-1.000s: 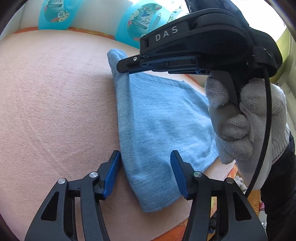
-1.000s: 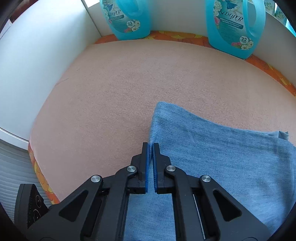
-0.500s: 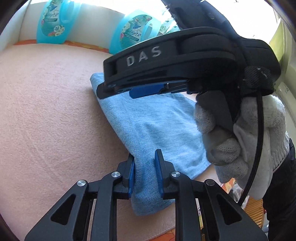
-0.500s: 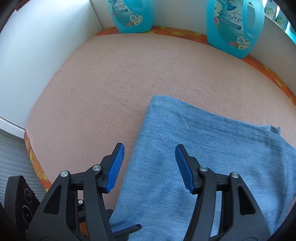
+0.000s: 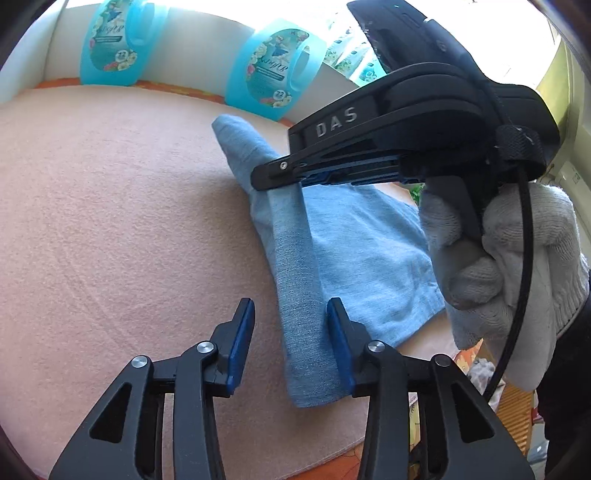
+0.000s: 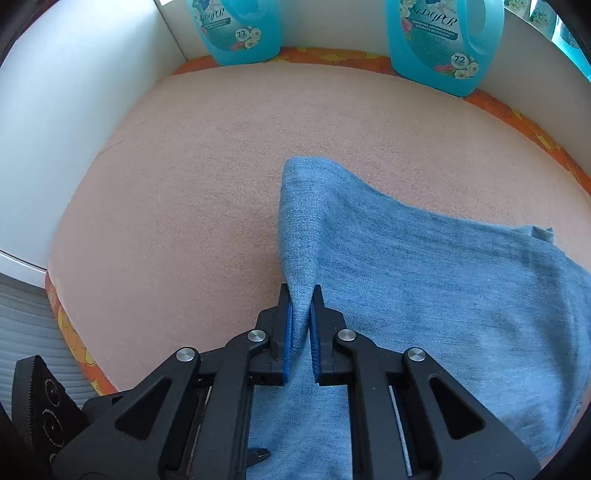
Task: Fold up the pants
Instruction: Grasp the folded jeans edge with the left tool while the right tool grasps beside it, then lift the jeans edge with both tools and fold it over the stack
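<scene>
The right gripper (image 6: 300, 295) has just been closing, and its blue pads now pinch a raised ridge of the pants (image 6: 424, 295) along their folded left edge, where half a second ago its jaws stood wide over flat cloth. The left gripper (image 5: 290, 314) has just been opening again: half a second ago its jaws were nearly together on the near end of that same edge, and now they stand partly apart, astride the cloth, the right pad touching or almost touching it and the left pad clear. So the pants are gripped at the far part of the edge only, seen in the left wrist view as a tented strip hanging from the right gripper (image 5: 280, 175), which a hand in a white knit glove (image 5: 509, 266) holds. This reads as a regrip before the next fold: the near end probably needs to be caught again so that the edge can be lifted evenly. The pants are pale blue, soft, denim-like cloth, already folded into a long flat shape, lying on the right part of a pink, nappy towel-like cover (image 6: 221, 166) that is spread over an orange flowered cloth (image 6: 332, 55). Two translucent turquoise detergent bottles (image 6: 236, 29) (image 6: 443, 40) stand at the back against a white wall.
</scene>
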Demonstrator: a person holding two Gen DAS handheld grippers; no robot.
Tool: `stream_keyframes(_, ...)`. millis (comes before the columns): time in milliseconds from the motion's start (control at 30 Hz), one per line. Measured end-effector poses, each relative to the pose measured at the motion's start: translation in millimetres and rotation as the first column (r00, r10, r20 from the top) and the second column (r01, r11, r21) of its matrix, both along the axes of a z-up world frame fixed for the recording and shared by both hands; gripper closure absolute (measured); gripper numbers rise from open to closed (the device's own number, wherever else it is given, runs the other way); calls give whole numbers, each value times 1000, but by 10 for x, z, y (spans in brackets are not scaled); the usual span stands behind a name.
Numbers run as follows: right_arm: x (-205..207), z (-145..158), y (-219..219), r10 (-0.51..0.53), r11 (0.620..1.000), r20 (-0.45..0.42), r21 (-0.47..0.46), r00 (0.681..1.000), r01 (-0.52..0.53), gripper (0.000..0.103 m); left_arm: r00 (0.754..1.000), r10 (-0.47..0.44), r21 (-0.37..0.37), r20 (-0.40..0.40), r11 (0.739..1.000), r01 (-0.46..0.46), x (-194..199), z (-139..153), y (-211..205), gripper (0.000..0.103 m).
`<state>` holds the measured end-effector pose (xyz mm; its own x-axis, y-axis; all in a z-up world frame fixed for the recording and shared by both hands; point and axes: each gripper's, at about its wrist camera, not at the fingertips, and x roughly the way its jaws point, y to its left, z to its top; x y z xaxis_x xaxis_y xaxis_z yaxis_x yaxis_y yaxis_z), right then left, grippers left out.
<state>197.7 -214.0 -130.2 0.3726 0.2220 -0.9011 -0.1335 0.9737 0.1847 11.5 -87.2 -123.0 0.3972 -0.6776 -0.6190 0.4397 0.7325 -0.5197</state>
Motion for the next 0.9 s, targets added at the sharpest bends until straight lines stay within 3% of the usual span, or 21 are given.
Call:
stream_keyframes(67, -86, 45, -16, -19, 999, 25, 27, 1000, 18, 95, 1000, -22, -17, 3, 1000, 22, -1, -4, 2, 67)
stream_keyframes(100, -115, 71, -34, -27, 999, 34, 38, 999, 25, 95, 999, -31, -20, 11, 999, 32, -25, 10, -21, 74)
stream_keyframes(133, -140, 96, -55, -32, 998, 43, 51, 999, 30, 95, 999, -49, -37, 13, 998, 50, -60, 20, -61, 88)
stream_keyframes(467, -354, 521, -581, -102, 972, 161, 227, 982, 63, 95, 981, -157, -105, 112, 980, 169, -73, 542, -222, 89)
stream_keyframes(700, -704, 972, -1274, -178, 940, 260, 329, 949, 87, 95, 942, -258, -118, 214, 950, 288, -100, 972, -784, 89)
stream_keyframes(900, -957, 1045, -2059, -282, 918, 285, 359, 916, 171, 95, 898, -365, -95, 245, 913, 397, -41, 1138, -1520, 90)
